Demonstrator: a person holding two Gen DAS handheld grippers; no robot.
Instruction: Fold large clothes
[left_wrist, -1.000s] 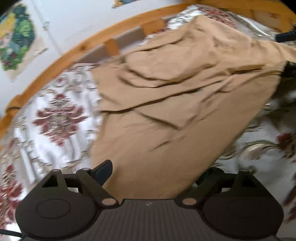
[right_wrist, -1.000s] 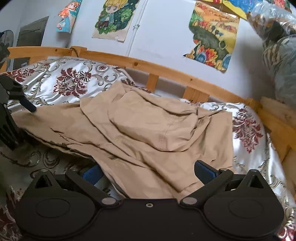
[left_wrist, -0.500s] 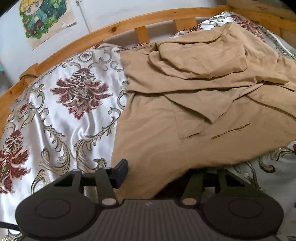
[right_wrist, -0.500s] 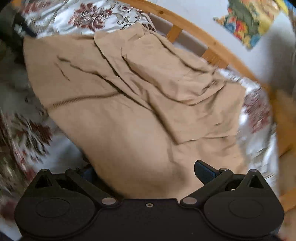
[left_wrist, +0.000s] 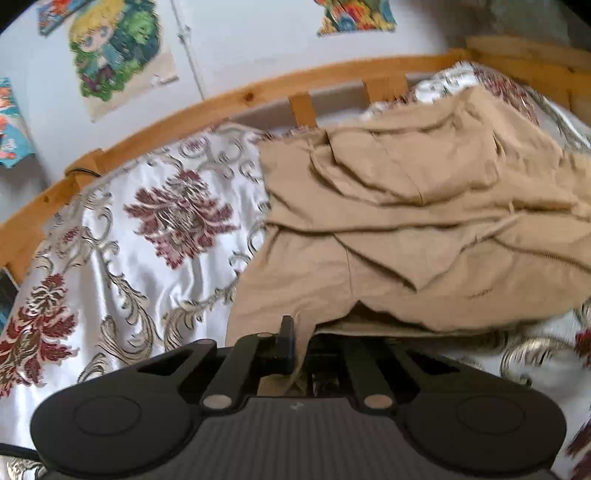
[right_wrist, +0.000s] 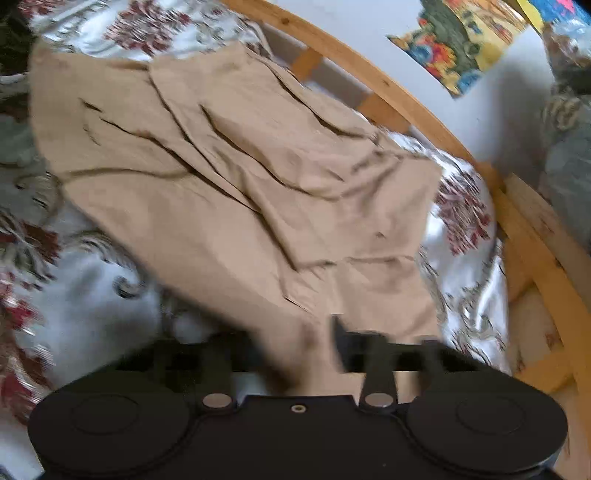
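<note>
A large tan garment (left_wrist: 424, 221) lies rumpled on a bed, folded over itself in loose layers; it also shows in the right wrist view (right_wrist: 240, 177). My left gripper (left_wrist: 301, 343) is shut on the garment's near left edge, with cloth pinched between the jaws. My right gripper (right_wrist: 306, 350) is shut on the garment's near right edge; this view is blurred by motion. Both hold the near hem slightly off the bedspread.
The bed has a white satin bedspread (left_wrist: 147, 240) with dark red floral patterns. A curved wooden bed rail (left_wrist: 258, 96) runs along the far side below a white wall with posters (left_wrist: 118, 48). A wrapped bundle (right_wrist: 569, 110) sits at the right end.
Both grippers went from open around the garment's near hem to shut on it. The near edge is now gathered and lifted, and both cameras have shifted.
</note>
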